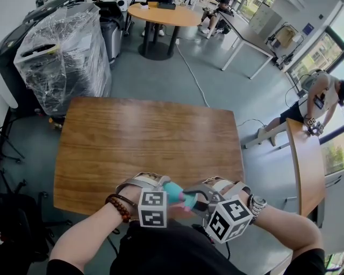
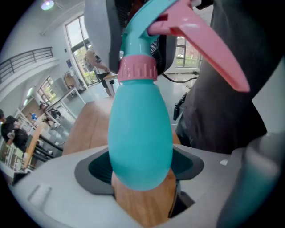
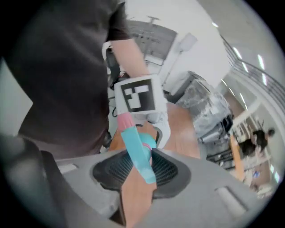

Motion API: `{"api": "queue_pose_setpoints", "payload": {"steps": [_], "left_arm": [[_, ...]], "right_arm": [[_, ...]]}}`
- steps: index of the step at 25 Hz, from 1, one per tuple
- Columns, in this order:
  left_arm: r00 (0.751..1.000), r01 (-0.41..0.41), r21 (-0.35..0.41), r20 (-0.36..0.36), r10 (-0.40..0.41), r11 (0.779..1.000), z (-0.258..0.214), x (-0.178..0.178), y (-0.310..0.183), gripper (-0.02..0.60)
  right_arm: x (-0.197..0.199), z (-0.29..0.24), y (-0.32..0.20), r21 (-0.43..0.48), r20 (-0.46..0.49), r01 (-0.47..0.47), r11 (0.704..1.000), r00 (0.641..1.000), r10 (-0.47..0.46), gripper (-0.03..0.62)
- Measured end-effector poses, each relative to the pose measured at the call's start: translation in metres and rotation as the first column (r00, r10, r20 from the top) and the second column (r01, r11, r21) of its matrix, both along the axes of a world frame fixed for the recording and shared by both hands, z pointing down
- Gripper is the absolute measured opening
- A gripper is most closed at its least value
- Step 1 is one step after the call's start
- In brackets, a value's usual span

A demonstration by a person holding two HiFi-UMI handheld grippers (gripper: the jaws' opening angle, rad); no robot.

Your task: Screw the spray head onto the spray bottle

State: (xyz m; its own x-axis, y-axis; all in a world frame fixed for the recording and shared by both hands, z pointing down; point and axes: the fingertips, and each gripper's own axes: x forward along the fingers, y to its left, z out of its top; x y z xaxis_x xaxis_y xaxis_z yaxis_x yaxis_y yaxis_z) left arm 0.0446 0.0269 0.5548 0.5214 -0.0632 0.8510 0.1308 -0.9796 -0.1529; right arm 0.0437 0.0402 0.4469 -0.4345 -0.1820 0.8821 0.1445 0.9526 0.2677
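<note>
Pointing rightward, spray bottle (image 1: 173, 192) clamped by left tool (image 2: 141, 176), spray head (image 3: 133, 144) by right tool (image 3: 142, 168)

- The desk (image 1: 145, 139) stands in front of the person. The left tongs (image 1: 161, 189) and right tongs (image 1: 198, 202) meet over its near edge.
- The spray bottle (image 2: 140, 138) sits between the left tongs' jaws, and its spray head (image 3: 136, 149) between the right tongs' jaws.
- Behind the desk to the left is a wrapped machine (image 1: 64, 53), with a round desk (image 1: 164, 16) farther back.
- A second desk (image 1: 306, 166) stands to the right, with a person (image 1: 317, 102) at its far end.
</note>
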Motion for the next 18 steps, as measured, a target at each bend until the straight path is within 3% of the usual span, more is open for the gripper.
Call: {"api": "queue_pose_setpoints", "payload": {"steps": [1,3,7,14,16,18], "left_arm": [[0.999,0.038,0.025,-0.006,-0.038,0.999,0.000,0.000,-0.007,0.394],[0.993,0.114,0.076,-0.015,-0.113,0.991,0.001,-0.002,-0.021,0.394],[0.982,0.188,0.170,-0.007,-0.189,0.967,0.008,-0.005,-0.032,0.394],[0.962,0.272,0.185,-0.034,-0.271,0.944,0.019,0.000,-0.036,0.394],[0.954,0.298,0.178,-0.050,-0.294,0.938,0.022,0.001,-0.039,0.394],[0.947,0.320,0.168,-0.071,-0.312,0.933,0.025,0.002,-0.043,0.396]], "right_arm": [[0.001,0.002,-0.007,-0.052,0.033,-0.095,0.994,0.995,0.096,0.118],[0.002,0.005,-0.019,-0.159,0.080,-0.264,0.951,0.957,0.279,0.118],[0.009,0.017,-0.027,-0.356,0.087,-0.481,0.801,0.837,0.541,0.118],[0.020,0.028,-0.039,-0.528,0.021,-0.633,0.566,0.656,0.754,0.118],[0.019,0.029,-0.043,-0.544,0.015,-0.652,0.528,0.621,0.784,0.118],[0.018,0.031,-0.047,-0.532,0.029,-0.658,0.533,0.615,0.788,0.120]]}}
